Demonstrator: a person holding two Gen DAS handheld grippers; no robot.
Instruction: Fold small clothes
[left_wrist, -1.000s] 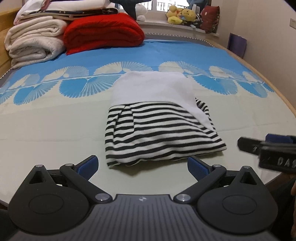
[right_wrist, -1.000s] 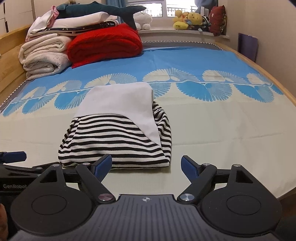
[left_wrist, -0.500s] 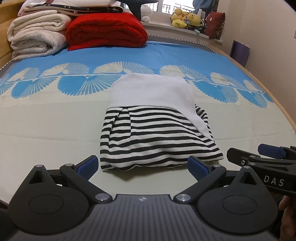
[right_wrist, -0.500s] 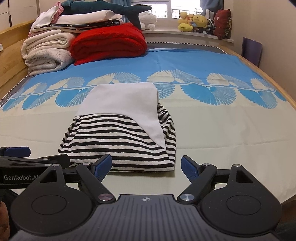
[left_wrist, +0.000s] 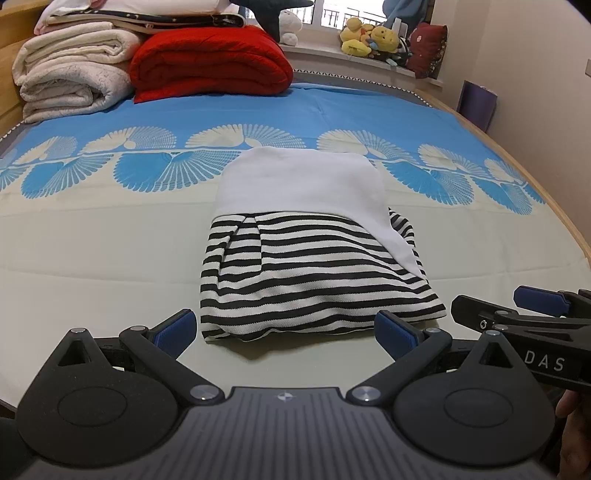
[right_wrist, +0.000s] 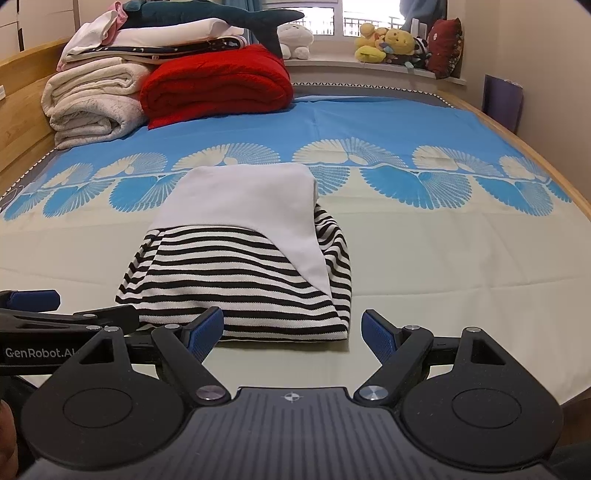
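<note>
Bed (left_wrist: 92, 251): fills both views; its sheet is pale cream near the cameras and bright blue further back, with a row of fan-shaped motifs across the border between them.
Wooden frame (right_wrist: 550, 162): runs along the bed's right edge and curves round toward the window end.
White blankets (left_wrist: 70, 77): folded and stacked at the far left of the bed, just beside the red one.
Red blanket (left_wrist: 210, 62): folded thick, at the far end of the bed, right of the white stack.
Folded garment (left_wrist: 306, 273): lies flat on the cream part of the sheet, near the bed's middle; black-and-white stripes toward the cameras, a plain white panel (right_wrist: 243, 199) over the far half and slanting down its right side.
Left gripper (left_wrist: 284, 328): blue pads spread wide, holding nothing; it sits low at the near edge of the garment, the striped hem lying between the two fingertips.
Right gripper (right_wrist: 291, 328): likewise spread wide and empty, at the garment's near right corner; its left pad (right_wrist: 205, 330) overlaps the hem in view, though contact cannot be told.
Soft toys (right_wrist: 388, 44): a cluster on the windowsill beyond the bed.
</note>
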